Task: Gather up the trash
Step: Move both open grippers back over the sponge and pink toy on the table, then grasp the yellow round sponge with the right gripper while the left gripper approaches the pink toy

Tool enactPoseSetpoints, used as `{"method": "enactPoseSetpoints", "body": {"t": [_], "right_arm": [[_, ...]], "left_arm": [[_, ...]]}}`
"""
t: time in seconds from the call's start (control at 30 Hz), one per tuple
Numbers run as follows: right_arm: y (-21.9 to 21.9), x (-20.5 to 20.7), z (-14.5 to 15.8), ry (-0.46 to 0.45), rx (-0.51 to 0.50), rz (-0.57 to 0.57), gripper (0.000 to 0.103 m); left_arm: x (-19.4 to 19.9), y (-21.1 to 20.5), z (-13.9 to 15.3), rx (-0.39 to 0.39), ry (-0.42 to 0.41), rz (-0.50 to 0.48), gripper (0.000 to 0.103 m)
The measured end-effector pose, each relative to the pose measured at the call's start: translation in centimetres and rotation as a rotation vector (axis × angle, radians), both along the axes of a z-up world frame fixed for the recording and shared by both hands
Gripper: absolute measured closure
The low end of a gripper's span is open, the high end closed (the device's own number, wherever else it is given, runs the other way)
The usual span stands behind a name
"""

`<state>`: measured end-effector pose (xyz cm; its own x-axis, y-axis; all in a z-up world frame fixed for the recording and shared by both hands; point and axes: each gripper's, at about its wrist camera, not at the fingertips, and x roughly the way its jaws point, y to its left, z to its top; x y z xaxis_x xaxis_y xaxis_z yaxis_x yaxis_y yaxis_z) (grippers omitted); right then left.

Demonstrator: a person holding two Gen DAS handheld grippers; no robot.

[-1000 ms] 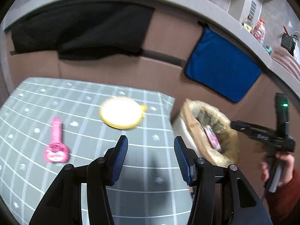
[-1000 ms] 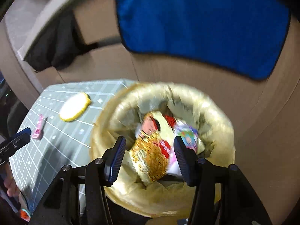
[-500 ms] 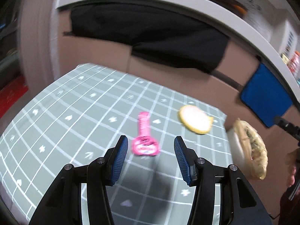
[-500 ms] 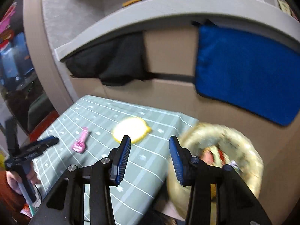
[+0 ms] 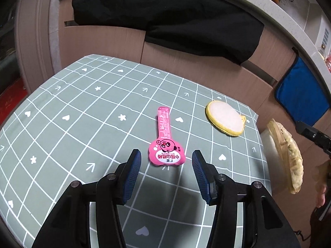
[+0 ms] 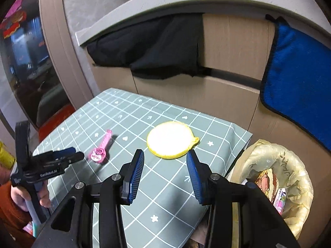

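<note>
- On the left, the left gripper [image 5: 166, 162] hangs low over the checked tablecloth [image 5: 86, 111], fingers apart and empty. It tilts down at the pink wrapper [image 5: 165, 144], which lies flat just beyond the fingertips and lined up with the gap, so this looks like the approach for a pick.
- The wrapper's wide printed end points near, its thin tail far. Being flat and thin, it will probably need the fingertips pressed right down to the cloth.
- To the right, well apart from the wrapper, a round yellow-rimmed pad [image 5: 225, 119] rests near the table's right edge. Whether it counts as trash I cannot tell.
- The right gripper [image 6: 165, 172] hovers above the near right part of the table, fingers apart with nothing between them, aimed toward the pad.
- Far right, off the table's edge and lower, stands the bin [image 6: 298, 165] with a yellowish liner, wrappers already inside. Its place beside the table keeps the carry short.
</note>
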<state>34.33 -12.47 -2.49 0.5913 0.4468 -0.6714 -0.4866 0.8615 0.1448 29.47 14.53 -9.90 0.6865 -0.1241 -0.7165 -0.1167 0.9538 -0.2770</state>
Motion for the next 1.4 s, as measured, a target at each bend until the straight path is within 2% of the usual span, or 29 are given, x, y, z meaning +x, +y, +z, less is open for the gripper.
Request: {"method": "enactPoseSetpoints", "body": {"t": [0.17,0.3,0.4,0.6,0.7,0.83,0.87,0.9,0.93,1.0,1.2,1.33,1.4], "right_arm": [[0.1,2.3,-2.0,0.057,0.018,-0.013,0.062],[0.7,5.6,-4.7,0.133,0.055,-0.028,0.062],[1.3,7.7,-6.5,0.157,0.045,-0.070,0.063],[1.6,11.3,-9.3,0.250,0.098,-0.134,0.066],[1.7,12.3,-10.2,0.251,0.067,-0.181,0.067],[1.4,13.4,-11.0,0.257,0.099,-0.215,0.067],[1.3,13.6,-11.0,0.257,0.113,-0.209,0.067],[1.4,13.7,-11.1,0.258,0.125,-0.196,0.071],[1.7,13.8,-11.1,0.266,0.136,-0.173,0.086],[2.3,13.5,-10.7,0.262,0.145,-0.127,0.092],[3.9,10.5,-6.6,0.155,0.117,-0.033,0.095],[4.0,8.7,-3.7,0.091,0.103,-0.017,0.096],[4.2,7.6,-2.2,0.037,0.053,-0.021,0.096]], "left_arm": [[0.0,0.9,-0.5,-0.029,0.009,0.020,0.051],[-0.3,1.8,-0.2,-0.065,0.009,0.037,0.051],[-0.5,2.1,0.1,-0.068,0.000,0.037,0.051],[-0.5,2.4,0.3,-0.076,-0.002,0.019,0.051],[-0.5,2.7,0.3,-0.090,0.001,0.012,0.051],[-0.5,3.0,0.1,-0.095,0.001,0.012,0.051],[-0.6,3.1,0.0,-0.099,0.006,0.017,0.051],[-0.6,3.2,-0.1,-0.103,0.010,0.021,0.051],[-0.7,3.3,-0.2,-0.107,0.013,0.023,0.051],[-0.8,3.5,-0.3,-0.110,0.016,0.028,0.051],[-1.4,3.7,-0.3,-0.116,0.008,0.034,0.051],[-2.1,3.7,0.1,-0.124,-0.011,0.028,0.051],[-2.5,3.7,0.2,-0.129,-0.017,0.031,0.051]]}}
